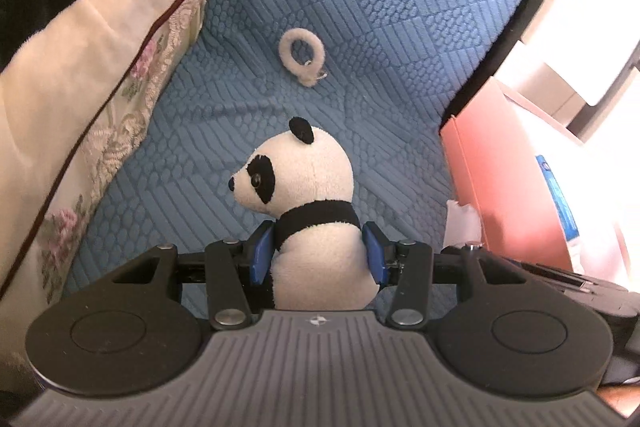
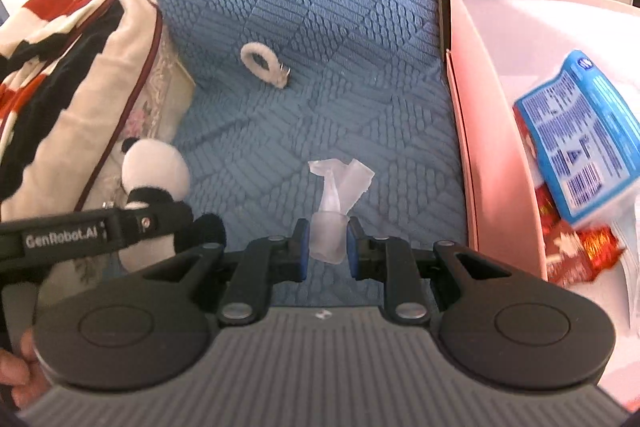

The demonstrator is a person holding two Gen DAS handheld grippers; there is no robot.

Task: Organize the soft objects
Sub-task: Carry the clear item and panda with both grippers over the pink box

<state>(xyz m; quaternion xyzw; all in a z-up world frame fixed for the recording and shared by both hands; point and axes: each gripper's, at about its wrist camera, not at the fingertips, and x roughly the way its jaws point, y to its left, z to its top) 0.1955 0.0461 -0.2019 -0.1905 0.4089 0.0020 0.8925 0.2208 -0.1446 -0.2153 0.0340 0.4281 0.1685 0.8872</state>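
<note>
Spreading across both views, the blue quilted sofa cover (image 1: 360,7) is the ground for everything; a floral cushion (image 1: 80,99) under a black, red and white blanket (image 2: 48,39) crowds one side, a pink box (image 2: 496,147) the other. The box already holds a blue packet (image 2: 584,135) and red wrappers.

The left gripper (image 1: 318,253) has its fingers pinching the panda plush (image 1: 308,211) around the body, head up, clear of the cover. The right gripper (image 2: 326,243) has its fingers nearly together on a small translucent wad (image 2: 332,219) — thin plastic or tissue, I cannot tell which. A white fluffy loop (image 1: 300,57) lies untouched farther back on the cover.

Risks, as I judge them: the wad is flimsy and could slide out of so light a pinch on the way to the box; the plush, squeezed low, could tip forward and work loose.

Only the right wrist view shows the box's contents and the left gripper from outside — the left wrist view alone shows the panda's face and how both pads seat on it.
</note>
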